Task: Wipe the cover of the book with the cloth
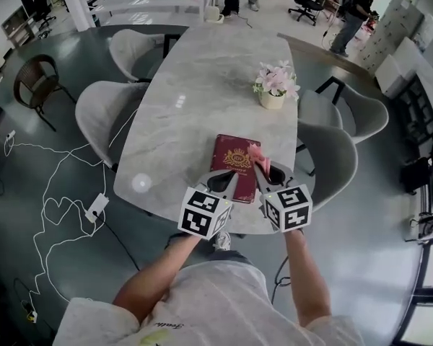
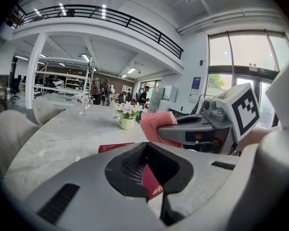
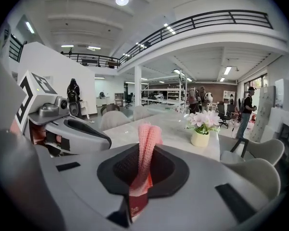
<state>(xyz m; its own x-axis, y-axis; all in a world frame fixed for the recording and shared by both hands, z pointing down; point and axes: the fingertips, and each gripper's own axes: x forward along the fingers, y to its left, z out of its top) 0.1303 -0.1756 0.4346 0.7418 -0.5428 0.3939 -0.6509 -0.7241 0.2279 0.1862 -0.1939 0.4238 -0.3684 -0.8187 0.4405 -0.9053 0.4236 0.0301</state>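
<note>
Book (image 1: 235,158) dark red, gold emblem on cover, flat at near edge of marble table (image 1: 195,85); right gripper (image 1: 264,170) clenched on pink cloth (image 1: 257,153) over book's right side; left gripper (image 1: 229,183) jaws together over near-left corner

I find the head camera high over the near end of the table (image 1: 195,85), looking forward and steeply down. Both gripper cameras sit low and close over the tabletop, each facing along its own jaws toward the table's far end. The left gripper (image 1: 232,181) camera takes in the right gripper (image 1: 263,170) at its right side, and the right gripper camera shows the left one at its left. All three views share the flower pot (image 1: 272,100) and the book (image 1: 236,156).
</note>
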